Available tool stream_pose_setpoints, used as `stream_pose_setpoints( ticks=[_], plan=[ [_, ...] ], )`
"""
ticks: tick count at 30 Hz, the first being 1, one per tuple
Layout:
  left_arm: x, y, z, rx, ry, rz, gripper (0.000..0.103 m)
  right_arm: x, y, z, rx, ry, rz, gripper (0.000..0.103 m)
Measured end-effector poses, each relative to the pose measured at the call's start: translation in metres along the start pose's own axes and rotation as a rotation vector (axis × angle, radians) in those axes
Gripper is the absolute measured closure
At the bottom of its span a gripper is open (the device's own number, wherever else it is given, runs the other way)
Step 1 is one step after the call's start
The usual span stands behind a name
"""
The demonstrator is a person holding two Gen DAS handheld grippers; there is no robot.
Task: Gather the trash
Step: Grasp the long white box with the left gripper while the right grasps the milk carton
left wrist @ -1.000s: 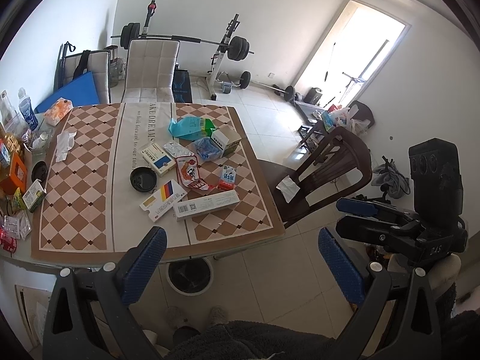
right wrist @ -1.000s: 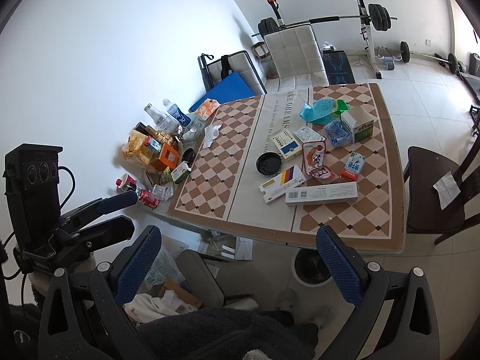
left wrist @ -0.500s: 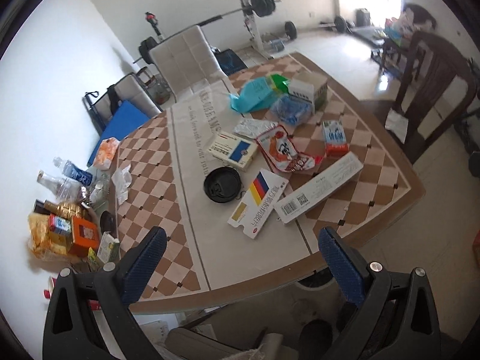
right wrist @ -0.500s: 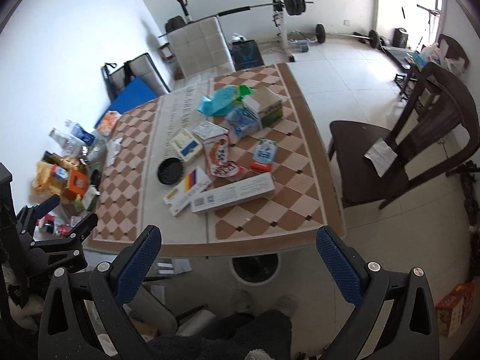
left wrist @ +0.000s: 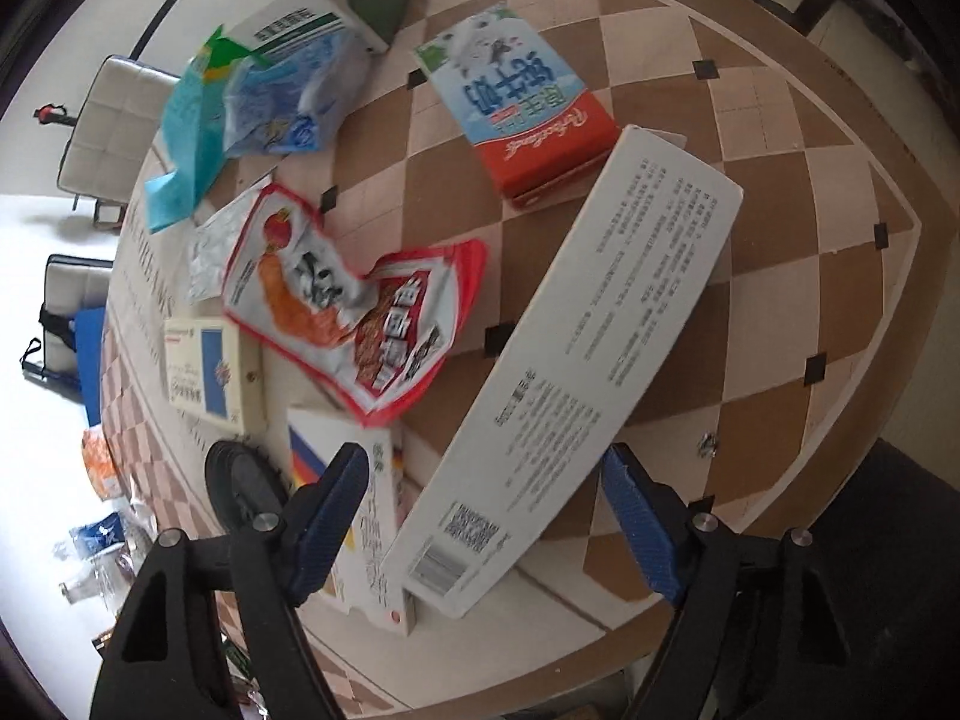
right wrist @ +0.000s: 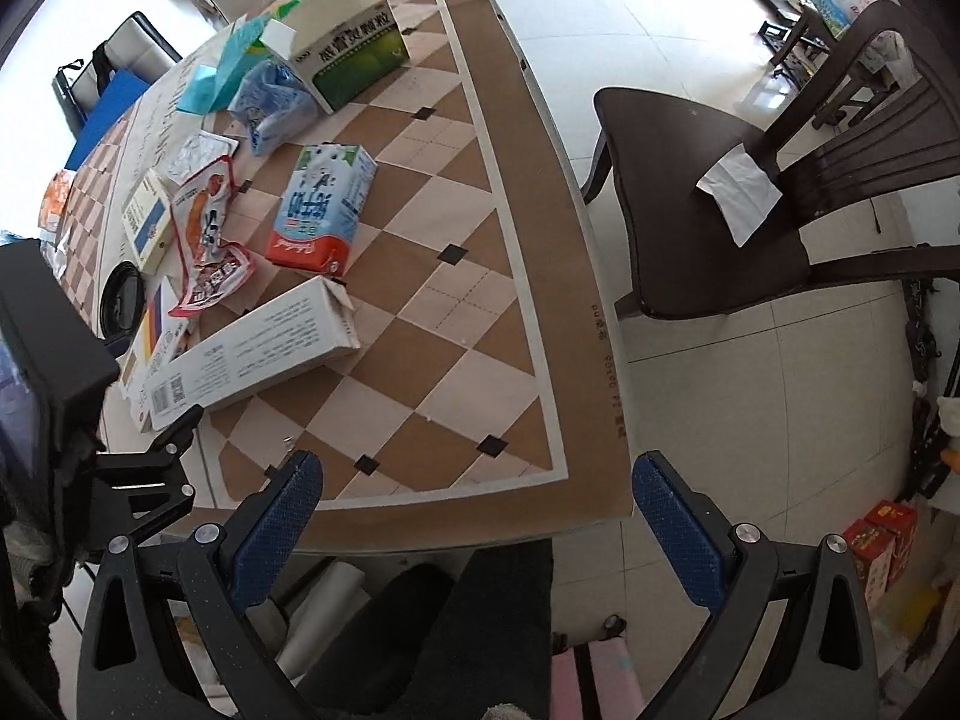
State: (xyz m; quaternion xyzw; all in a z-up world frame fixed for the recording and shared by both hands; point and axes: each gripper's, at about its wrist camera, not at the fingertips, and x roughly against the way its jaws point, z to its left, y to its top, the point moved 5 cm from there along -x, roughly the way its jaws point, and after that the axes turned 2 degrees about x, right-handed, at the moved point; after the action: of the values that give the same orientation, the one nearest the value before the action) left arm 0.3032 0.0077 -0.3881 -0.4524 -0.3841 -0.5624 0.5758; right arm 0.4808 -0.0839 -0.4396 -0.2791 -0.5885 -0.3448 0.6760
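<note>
Right wrist alone shows dark chair (right wrist: 750, 204) beside table (right wrist: 540, 276).

A table (right wrist: 528, 192) covered with a brown-and-cream diamond-patterned mat is seen. A dark wooden chair (right wrist: 708, 210) is placed just beside its edge, and a white sheet of paper (right wrist: 741, 192) is laid on the seat. Pale floor tiles (right wrist: 750, 420) are visible around the chair. A white padded chair (left wrist: 111, 120) is set at the table's far side. Red boxes (right wrist: 879, 546) are stacked on the floor.
</note>
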Motion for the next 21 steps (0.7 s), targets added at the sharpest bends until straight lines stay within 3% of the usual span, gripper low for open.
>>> stream_pose_setpoints(
  ticks=[1, 3, 6, 8, 11, 18, 21],
  plan=[
    [-0.006, 0.004, 0.0, -0.002, 0.002, 0.02, 0.026, -0.007, 0.007, -0.004, 0.016, -0.004, 0.011, 0.0],
    [-0.015, 0.008, -0.002, 0.004, -0.039, 0.052, 0.045, -0.017, 0.021, -0.014, 0.04, -0.008, 0.034, 0.0],
    [-0.017, 0.007, 0.0, 0.027, -0.028, 0.073, 0.047, -0.027, 0.038, -0.021, 0.077, 0.0, 0.069, 0.0],
    [-0.017, 0.001, 0.005, 0.127, -0.089, 0.106, 0.048, -0.03, 0.048, -0.022, 0.102, 0.004, 0.08, 0.0],
    [-0.016, -0.021, 0.021, 0.386, -0.187, 0.173, 0.049, -0.036, 0.066, -0.018, 0.113, 0.04, 0.095, 0.0],
    [-0.025, -0.107, 0.046, 1.168, -0.405, 0.277, 0.049, -0.052, 0.111, 0.029, 0.064, 0.12, 0.085, 0.0],
    [-0.035, -0.128, 0.054, 1.338, -0.44, 0.293, 0.05, -0.069, 0.129, 0.058, -0.012, 0.157, 0.092, 0.0]
  ],
)
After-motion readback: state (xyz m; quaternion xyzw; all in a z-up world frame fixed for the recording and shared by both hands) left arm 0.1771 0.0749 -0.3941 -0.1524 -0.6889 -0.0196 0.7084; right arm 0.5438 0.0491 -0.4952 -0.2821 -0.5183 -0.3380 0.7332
